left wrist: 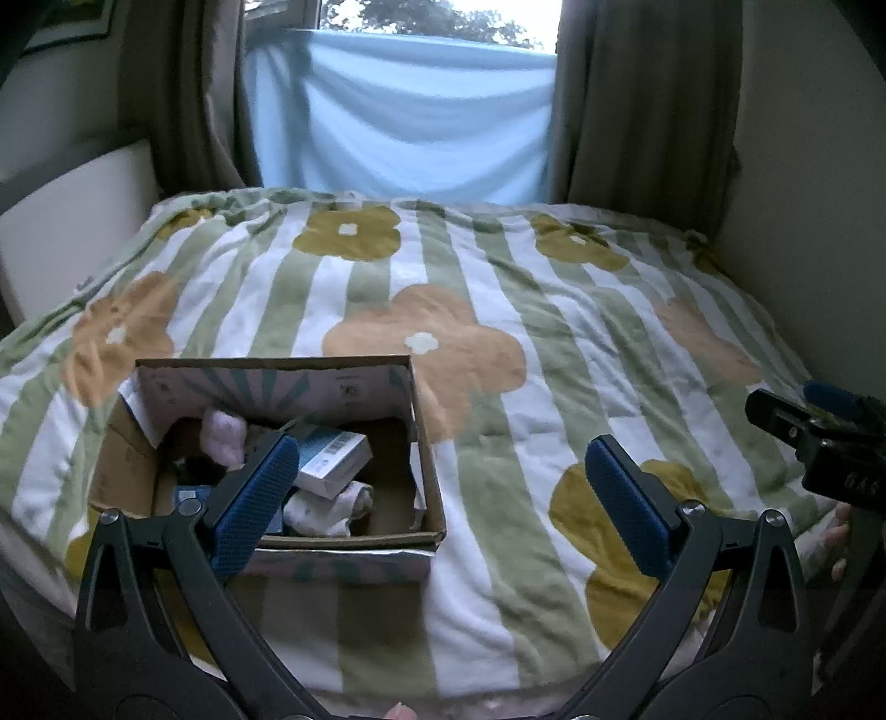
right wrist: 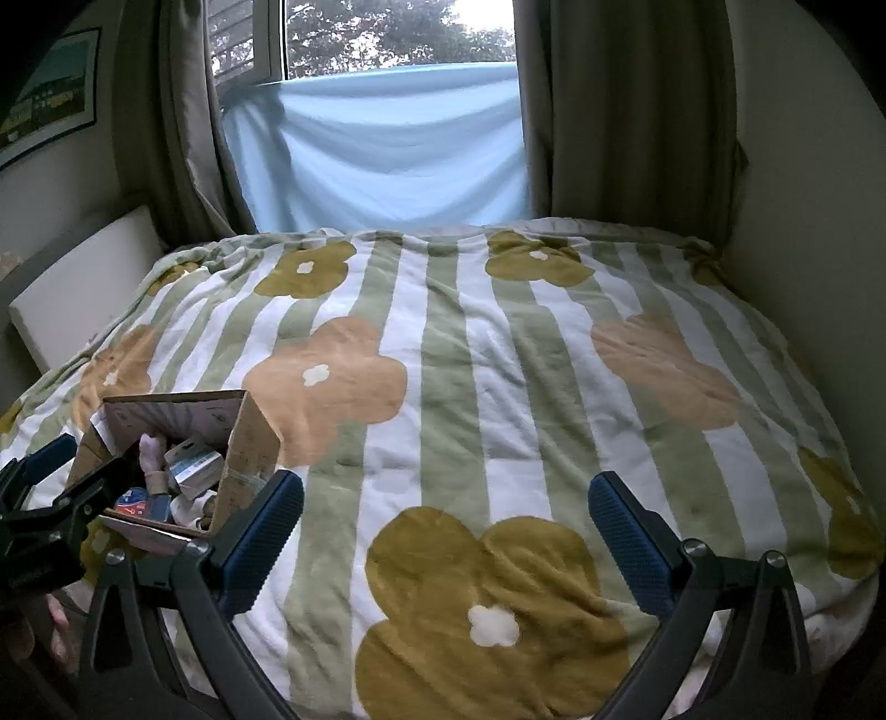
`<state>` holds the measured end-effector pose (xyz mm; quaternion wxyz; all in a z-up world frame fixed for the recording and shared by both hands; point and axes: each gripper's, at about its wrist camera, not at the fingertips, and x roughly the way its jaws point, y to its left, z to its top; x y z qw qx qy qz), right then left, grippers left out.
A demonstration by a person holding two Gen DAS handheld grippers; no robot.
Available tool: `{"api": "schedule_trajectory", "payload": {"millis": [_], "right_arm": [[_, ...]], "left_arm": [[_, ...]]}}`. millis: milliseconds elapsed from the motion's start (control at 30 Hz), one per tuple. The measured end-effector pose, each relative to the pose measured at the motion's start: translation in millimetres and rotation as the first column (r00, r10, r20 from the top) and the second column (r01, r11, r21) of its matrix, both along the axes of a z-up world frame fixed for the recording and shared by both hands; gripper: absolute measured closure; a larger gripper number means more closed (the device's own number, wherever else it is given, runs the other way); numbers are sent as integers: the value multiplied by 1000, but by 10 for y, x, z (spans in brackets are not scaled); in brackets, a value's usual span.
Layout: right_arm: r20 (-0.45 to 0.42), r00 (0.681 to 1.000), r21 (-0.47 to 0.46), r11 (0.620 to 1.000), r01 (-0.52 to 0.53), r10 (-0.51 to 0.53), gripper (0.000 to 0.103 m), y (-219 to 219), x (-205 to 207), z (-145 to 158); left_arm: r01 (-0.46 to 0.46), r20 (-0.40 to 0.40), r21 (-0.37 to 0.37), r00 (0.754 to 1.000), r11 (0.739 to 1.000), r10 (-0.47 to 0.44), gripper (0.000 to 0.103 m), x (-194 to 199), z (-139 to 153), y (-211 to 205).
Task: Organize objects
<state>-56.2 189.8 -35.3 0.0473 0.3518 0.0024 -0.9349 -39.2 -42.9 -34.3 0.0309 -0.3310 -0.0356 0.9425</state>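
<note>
Resting near blanket (right wrist: 470,387) edge, cardboard box (left wrist: 426,487); left hand-held gripper (left wrist: 443,498), right hand-held gripper (right wrist: 443,526) both released

Dim room, window (right wrist: 387,39) backlight, fisheye-warped edges

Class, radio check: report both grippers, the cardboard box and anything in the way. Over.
Left gripper open, empty, by the box. Right gripper open, empty, over bare blanket. Cardboard box on bed, holding small carton and rolled cloths. Nothing in the way.
</note>
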Motion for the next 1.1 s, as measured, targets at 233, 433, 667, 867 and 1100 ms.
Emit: {"api": "schedule_trajectory", "payload": {"millis": [233,433,667,867,1100], "right_arm": [[-2,1000,0,1000,2,-2,1,13,0,0],[-3,1000,-1,1000,1,-1,1,15,0,0],[-7,1000,2,1000,1,-1,1,-1,5,21],[-7,1000,3,1000,1,-1,1,-9,6,26],[-7,1000,3,1000,1,-1,1,-16,4,34]], "left_arm": [[1,-2,-3,1000,1000,-1,0,2,-1,14],[2,-4,-4,1000,1000,-2,0,3,5,25],[-20,-13,-1,1000,1000,20,0,31,51,11],[-26,-25,30,999,999,27,0,65,98,-15],[-44,-52,10,998,999,45,0,94,132,-13]]}}
